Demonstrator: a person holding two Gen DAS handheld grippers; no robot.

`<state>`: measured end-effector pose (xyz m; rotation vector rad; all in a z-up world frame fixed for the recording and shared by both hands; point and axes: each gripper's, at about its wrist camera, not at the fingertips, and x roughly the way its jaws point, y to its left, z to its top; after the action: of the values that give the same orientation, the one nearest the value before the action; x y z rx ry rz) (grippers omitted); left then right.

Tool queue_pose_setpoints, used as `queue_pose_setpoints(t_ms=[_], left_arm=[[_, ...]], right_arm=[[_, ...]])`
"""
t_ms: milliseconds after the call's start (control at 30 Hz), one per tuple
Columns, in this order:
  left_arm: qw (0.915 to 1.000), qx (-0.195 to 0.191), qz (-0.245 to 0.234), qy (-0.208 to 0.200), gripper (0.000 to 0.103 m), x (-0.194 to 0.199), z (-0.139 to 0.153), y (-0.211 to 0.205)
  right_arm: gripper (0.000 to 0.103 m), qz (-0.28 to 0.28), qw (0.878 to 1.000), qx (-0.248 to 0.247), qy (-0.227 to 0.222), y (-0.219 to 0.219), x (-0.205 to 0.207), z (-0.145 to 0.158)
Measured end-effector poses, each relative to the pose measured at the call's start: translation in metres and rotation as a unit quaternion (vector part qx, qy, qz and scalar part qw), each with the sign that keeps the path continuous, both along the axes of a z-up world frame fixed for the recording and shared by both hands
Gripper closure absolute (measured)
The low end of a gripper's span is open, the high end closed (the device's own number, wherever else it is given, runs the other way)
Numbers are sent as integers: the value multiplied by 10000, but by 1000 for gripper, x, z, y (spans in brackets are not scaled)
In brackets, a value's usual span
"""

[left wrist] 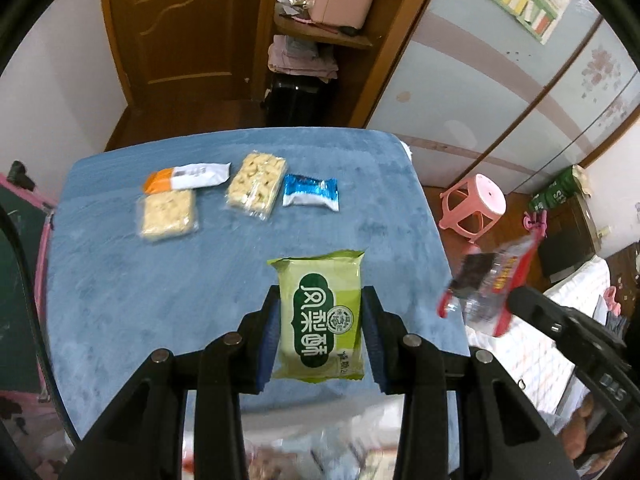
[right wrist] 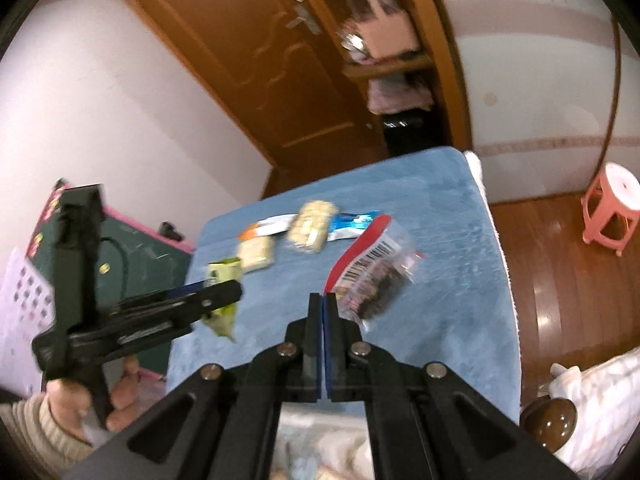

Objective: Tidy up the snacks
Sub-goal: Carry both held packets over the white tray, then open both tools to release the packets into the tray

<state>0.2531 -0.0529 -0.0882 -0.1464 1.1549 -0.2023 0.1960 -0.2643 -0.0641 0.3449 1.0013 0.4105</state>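
My left gripper (left wrist: 322, 300) is shut on a green snack packet (left wrist: 322, 316) and holds it above the blue table (left wrist: 160, 304); the packet also shows in the right wrist view (right wrist: 222, 300). My right gripper (right wrist: 324, 300) is shut on the edge of a clear red-trimmed snack bag (right wrist: 372, 272), held above the table's right side; that bag shows blurred in the left wrist view (left wrist: 488, 288). At the table's far side lie an orange-white packet (left wrist: 186, 176), a pale cracker pack (left wrist: 168, 214), a nougat pack (left wrist: 258, 184) and a blue-white packet (left wrist: 311, 192).
A pink stool (left wrist: 474, 208) stands on the wood floor right of the table. A green board with pink frame (right wrist: 136, 256) leans at the table's left. A wooden door (left wrist: 180, 28) and shelves with a pink basket (left wrist: 340, 0) are behind.
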Motion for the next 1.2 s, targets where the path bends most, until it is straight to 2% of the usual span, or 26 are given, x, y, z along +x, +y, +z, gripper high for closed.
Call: queue_pose_setpoints(t_ms=[200, 333, 633, 800, 933, 967, 1033, 1067, 1100, 1133, 1167, 1200], left_arm=[[9998, 172, -66, -62, 66, -58, 27, 5], [9994, 341, -92, -66, 66, -95, 36, 5], [9973, 692, -103, 230, 66, -154, 18, 11], [9960, 772, 36, 446, 66, -171, 2, 19], [9946, 946, 81, 427, 65, -181, 0, 23], [9944, 962, 95, 421, 64, -183, 0, 24], [9947, 941, 144, 391, 48, -186, 2, 25], [9950, 909, 201, 364, 30, -189, 4, 28], [9952, 890, 253, 323, 23, -190, 6, 29], [9957, 842, 312, 241, 23, -193, 9, 32], [9960, 802, 328, 208, 23, -194, 11, 33], [9961, 789, 329, 210, 23, -194, 11, 33]], right_arm=[[103, 505, 9980, 70, -370, 7, -68, 43], [103, 789, 9958, 18, -459, 15, -106, 53], [103, 1425, 9892, -250, -217, 48, -163, 35], [103, 1612, 9865, -282, 0, 61, -178, 20], [102, 1687, 9844, -491, 89, 71, -185, 15], [100, 1671, 9844, -539, 127, 72, -185, 13], [100, 1573, 9859, -525, 226, 72, -186, 11], [98, 1542, 9864, -510, 259, 71, -185, 10], [90, 1499, 9870, -504, 284, 70, -186, 10], [84, 1434, 9878, -511, 317, 69, -185, 9], [69, 1368, 9887, -512, 343, 68, -184, 8], [60, 1321, 9893, -502, 353, 66, -185, 8]])
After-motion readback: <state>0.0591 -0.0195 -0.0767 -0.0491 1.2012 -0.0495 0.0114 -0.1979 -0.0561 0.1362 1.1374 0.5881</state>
